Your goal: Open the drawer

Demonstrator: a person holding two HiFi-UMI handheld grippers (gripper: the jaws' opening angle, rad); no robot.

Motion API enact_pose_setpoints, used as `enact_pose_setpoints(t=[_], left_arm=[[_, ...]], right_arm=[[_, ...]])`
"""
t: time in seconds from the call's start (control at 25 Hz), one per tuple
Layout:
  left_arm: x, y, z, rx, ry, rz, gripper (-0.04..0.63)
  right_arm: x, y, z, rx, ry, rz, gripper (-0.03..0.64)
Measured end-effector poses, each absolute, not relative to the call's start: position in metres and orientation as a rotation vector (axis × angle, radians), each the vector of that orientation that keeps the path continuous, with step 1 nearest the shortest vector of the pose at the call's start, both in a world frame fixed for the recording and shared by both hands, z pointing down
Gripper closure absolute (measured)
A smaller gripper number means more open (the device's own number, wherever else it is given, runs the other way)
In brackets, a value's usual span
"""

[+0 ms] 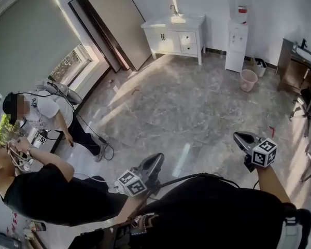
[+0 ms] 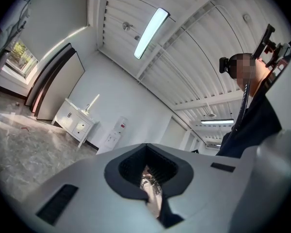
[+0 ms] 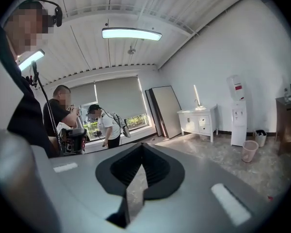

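Head view, lower foreground: the left tool (image 1: 156, 160) and the right tool (image 1: 241, 137), each with its marker cube, are held out level over open marble floor (image 1: 197, 108). In its own view each tool has its jaws brought together, only a thin slit between the pads and nothing clamped in either.

Middle ground, left edge: two people (image 1: 46, 113) stand by the window with cabling, well clear of the line ahead. Right of centre, a pink bin (image 1: 248, 80) stands on the floor just in front of a white water dispenser (image 1: 237, 32).

Far ground, upper centre: a white cabinet (image 1: 166, 35) against the back wall, beside a large panel (image 1: 114, 25) leaning on the wall. The drawer (image 1: 187, 38) is in the right half of the cabinet front, shut flush, with a second one below it. It is well apart from both tools, so the step in hand is judged to be the approach.

To do it well: cross the bare floor straight toward the cabinet and keep left of the bin. Part the jaws of the working tool before arriving. The pull is too small to make out from here, so settle the grip angle up close, clamp squarely on it, then draw level and straight out.
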State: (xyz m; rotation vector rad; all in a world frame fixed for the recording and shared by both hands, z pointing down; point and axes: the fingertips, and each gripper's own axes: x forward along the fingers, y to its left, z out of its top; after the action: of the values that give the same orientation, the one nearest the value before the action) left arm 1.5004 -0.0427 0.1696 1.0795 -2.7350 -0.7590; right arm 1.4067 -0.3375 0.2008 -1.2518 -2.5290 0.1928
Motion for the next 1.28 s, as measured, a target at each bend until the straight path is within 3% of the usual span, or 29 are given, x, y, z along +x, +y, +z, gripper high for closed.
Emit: enact_pose_setpoints(t=[0.56, 0.84, 1.28], left_arm=[[1.332, -0.12, 0.141, 0.848, -2.921, -0.754, 0.594], [1.268, -0.147, 0.144, 0.839, -2.904, -0.716, 0.594], [1.161, -0.09, 0.166, 0.99, -2.851, -0.758, 0.594]], right_arm=[[1.179, -0.379, 0.185, -1.528, -2.403, 0.147, 0.615], [1.105, -0.4, 0.194, -1.521, -2.387, 0.162, 0.615], [1.021, -0.36, 0.208, -1.392, -2.448, 0.146, 0.615]])
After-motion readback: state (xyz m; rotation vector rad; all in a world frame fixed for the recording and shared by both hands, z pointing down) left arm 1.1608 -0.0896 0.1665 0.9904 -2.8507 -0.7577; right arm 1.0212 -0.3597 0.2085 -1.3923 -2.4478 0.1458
